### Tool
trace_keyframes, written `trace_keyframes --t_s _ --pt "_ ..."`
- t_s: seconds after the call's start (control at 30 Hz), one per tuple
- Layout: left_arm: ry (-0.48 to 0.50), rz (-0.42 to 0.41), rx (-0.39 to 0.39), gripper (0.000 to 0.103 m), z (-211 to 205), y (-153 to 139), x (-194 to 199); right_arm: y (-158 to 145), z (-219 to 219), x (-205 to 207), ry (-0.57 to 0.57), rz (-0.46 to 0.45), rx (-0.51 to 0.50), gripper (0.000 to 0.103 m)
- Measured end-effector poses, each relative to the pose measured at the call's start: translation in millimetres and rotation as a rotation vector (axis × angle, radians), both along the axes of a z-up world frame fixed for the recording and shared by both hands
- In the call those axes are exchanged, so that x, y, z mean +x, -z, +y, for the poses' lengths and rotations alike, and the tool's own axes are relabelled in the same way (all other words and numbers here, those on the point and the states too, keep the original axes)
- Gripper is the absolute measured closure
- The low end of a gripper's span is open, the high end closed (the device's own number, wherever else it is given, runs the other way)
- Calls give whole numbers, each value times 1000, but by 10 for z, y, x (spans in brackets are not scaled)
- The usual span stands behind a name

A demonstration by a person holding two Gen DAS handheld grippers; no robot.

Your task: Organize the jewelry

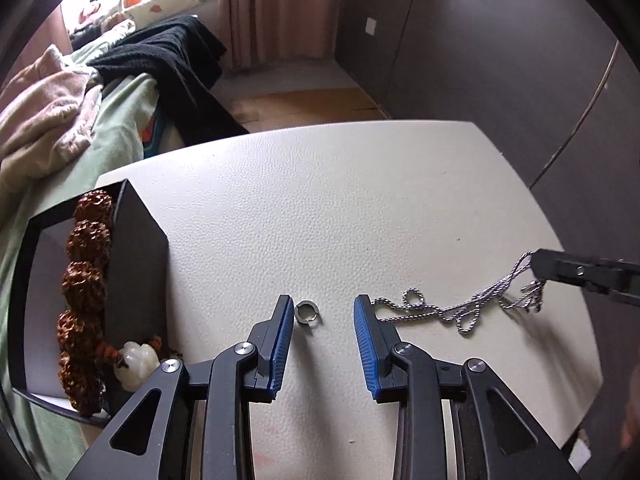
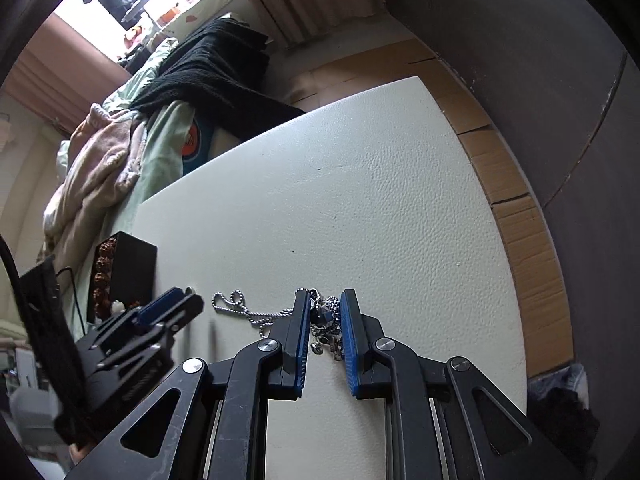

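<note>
- The left gripper [image 1: 323, 312] points down at the white counter [image 1: 340, 208], its jaws partly apart and holding nothing.
- A small silver ring [image 1: 307, 312] lies flat on the counter between the left gripper's blue pads [image 1: 282, 344], just beside the left-hand pad; whether it touches that pad cannot be told.
- The silver chain [image 1: 460, 312] lies in loose loops on the counter, on the far side of the ring from the black box [image 1: 136, 264], one end beside the other pad of the left gripper.
- The right gripper [image 2: 325, 312] has its jaws narrow, closed on the bunched end of the chain with its dark pendant [image 2: 323, 314]; strands are lifted off the counter there.
- The black box stands open at the counter's edge, beyond the ring from the chain, holding a bracelet of knobbly brown beads [image 1: 82, 276] and a pale carved piece [image 1: 138, 362].
</note>
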State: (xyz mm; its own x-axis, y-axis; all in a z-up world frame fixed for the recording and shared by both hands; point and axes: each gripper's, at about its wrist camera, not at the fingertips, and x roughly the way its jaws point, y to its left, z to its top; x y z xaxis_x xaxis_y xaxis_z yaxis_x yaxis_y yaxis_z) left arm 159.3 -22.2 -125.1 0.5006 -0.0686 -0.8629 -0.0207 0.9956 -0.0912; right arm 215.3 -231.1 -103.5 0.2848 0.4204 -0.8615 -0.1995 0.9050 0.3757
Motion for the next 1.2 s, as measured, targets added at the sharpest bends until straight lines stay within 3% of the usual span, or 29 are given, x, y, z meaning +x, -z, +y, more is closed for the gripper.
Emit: trace_keyframes --t_s 0.13,0.17,0.2,0.5,0.83,1.2 --pt "-2 -11 23 74 -14 18 -8 3 48 11 -11 2 5 87" --pt "-4 -17 38 89 -16 21 -12 4 47 10 -12 3 7 87" --pt "-6 -19 45 90 -16 26 -13 7 53 13 -12 4 7 87" --pt "-34 -68 -71 90 177 -177 -86 -7 64 -17 -16 0 8 87" --pt "-146 -160 -139 90 660 -504 -328 -121 219 -157 -46 -42 17 87" --pt "-257 -213 -199 90 1222 -663 -509 -156 473 -252 -77 -56 10 87"
